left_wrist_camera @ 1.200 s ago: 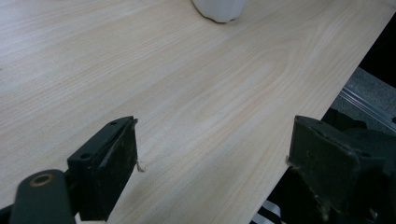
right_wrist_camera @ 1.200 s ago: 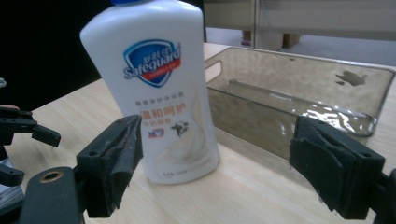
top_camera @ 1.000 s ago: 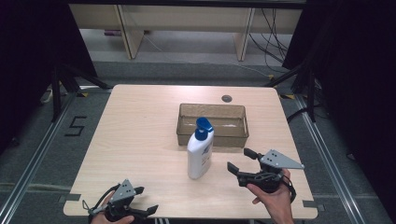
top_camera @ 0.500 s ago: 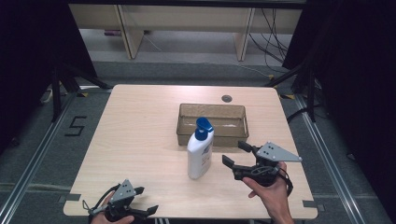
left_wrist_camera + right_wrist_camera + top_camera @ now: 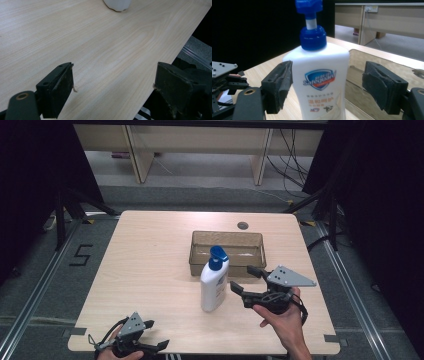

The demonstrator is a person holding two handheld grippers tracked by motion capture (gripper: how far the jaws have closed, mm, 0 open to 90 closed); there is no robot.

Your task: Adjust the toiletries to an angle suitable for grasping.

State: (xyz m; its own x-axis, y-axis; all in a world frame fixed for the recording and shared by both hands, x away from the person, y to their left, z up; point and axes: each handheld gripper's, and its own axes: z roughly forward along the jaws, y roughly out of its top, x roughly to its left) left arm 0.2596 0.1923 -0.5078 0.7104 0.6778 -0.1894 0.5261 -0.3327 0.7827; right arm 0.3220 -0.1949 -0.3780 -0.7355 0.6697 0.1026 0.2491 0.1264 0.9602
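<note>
Closing in on the Safeguard pump bottle point(image 5: 214, 281) with our right gripper point(image 5: 248, 282), we bring its jaws level around the white body, and they have just been narrowing, with the bottle now between them. From the right gripper view, the left pad sits right at the bottle's point(image 5: 319, 75) edge while the right pad stands visibly apart from it, so nothing is clamped yet and the jaws remain spread. We see the bottle standing upright on the wooden table point(image 5: 150, 260), its blue pump head on top, just in front of the shallow brown tray point(image 5: 227, 240), with the pump overlapping the tray's near wall from the high view. Our right hand point(image 5: 282, 320) carries the gripper from below, its grey three-cornered plate on top. Down at the near left corner of the table, our left gripper point(image 5: 155, 346) rests low over the table edge, its jaws wide apart and holding nothing; in the left gripper view, bare wood lies between the pads and the bottle's white base point(image 5: 117, 5) shows far off at the top. A small dark round disc point(image 5: 243, 225) sits beyond the tray near the far edge.
</note>
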